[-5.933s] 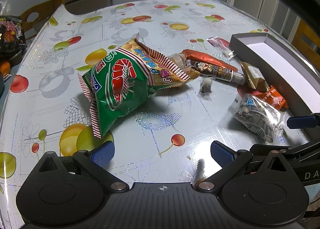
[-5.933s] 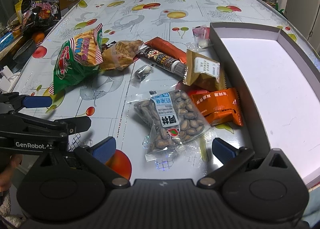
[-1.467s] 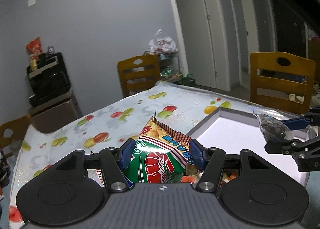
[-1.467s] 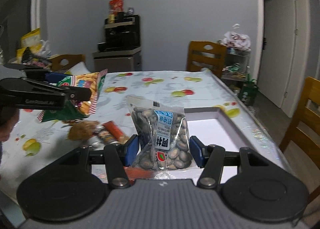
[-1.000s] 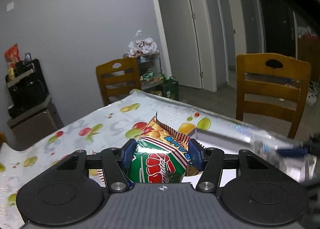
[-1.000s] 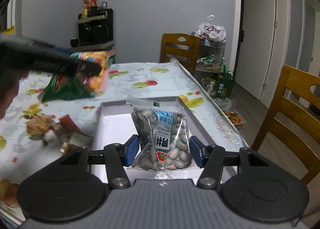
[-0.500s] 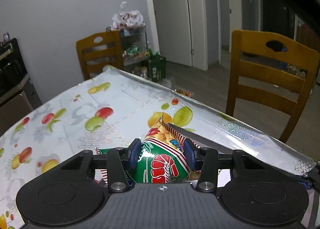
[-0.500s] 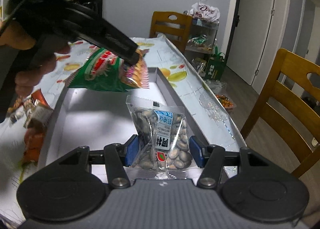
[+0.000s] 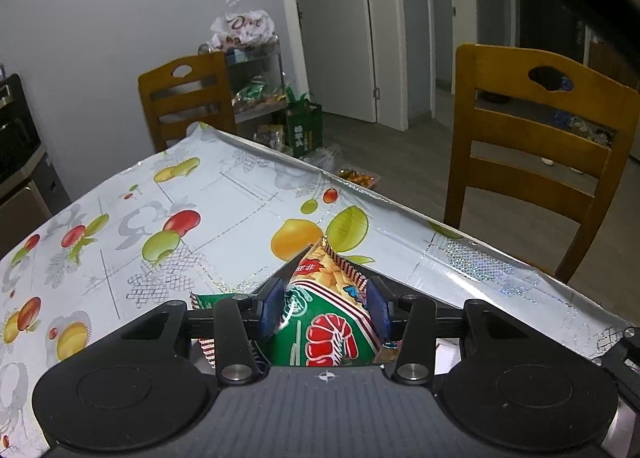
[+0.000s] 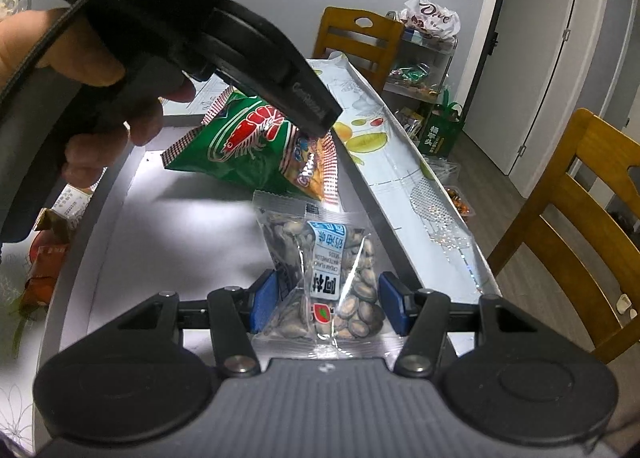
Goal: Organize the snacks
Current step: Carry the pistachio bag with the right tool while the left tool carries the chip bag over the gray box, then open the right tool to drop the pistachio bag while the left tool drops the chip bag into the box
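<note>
My left gripper (image 9: 324, 306) is shut on a green shrimp chips bag (image 9: 328, 330). In the right wrist view the bag (image 10: 248, 146) hangs over the far end of the grey box (image 10: 100, 218), just above its white floor. My right gripper (image 10: 327, 302) is shut on a clear bag of watermelon seeds (image 10: 324, 274) and holds it over the near right part of the box.
Several snack packets (image 10: 44, 250) lie on the fruit-print tablecloth (image 9: 160, 226) left of the box. A wooden chair (image 10: 568, 226) stands close to the table's right edge, another chair (image 9: 184, 98) at its far end.
Both grippers picked up their bags from the table and carried them over the box. In the last half second the shrimp chips bag sank lower toward the box floor.
</note>
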{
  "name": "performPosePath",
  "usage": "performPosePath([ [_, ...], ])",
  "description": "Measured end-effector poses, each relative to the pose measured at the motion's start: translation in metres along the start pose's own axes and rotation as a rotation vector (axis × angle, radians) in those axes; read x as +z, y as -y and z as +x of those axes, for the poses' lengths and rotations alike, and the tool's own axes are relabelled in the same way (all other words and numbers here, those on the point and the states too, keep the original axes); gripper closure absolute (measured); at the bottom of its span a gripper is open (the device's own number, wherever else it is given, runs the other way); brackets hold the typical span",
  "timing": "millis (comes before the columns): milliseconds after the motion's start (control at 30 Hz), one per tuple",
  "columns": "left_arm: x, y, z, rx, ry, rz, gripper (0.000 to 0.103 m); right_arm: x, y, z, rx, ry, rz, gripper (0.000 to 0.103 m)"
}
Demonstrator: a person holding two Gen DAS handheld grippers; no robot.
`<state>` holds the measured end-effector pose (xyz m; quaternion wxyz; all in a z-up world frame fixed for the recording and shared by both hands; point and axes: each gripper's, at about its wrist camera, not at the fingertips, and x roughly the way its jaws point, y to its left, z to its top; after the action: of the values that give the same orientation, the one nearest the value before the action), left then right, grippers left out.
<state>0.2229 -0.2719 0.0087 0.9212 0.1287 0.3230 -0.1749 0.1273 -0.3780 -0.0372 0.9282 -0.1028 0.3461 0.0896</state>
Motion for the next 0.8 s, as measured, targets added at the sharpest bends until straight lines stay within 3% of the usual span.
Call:
performPosePath([
  [233, -0.003, -0.002, -0.004, 0.014, 0.007, -0.001, 0.047, 0.002, -0.002, 0.003, -0.007, 0.0, 0.006, 0.047],
  [533, -0.005, -0.006, -0.025, 0.03, 0.057, -0.011, 0.024, 0.005, -0.005, 0.004, -0.022, 0.017, 0.003, 0.047],
  [800, -0.007, -0.006, -0.035, 0.041, 0.077, -0.004, 0.017, 0.009, -0.005, 0.006, -0.025, 0.028, 0.033, 0.046],
])
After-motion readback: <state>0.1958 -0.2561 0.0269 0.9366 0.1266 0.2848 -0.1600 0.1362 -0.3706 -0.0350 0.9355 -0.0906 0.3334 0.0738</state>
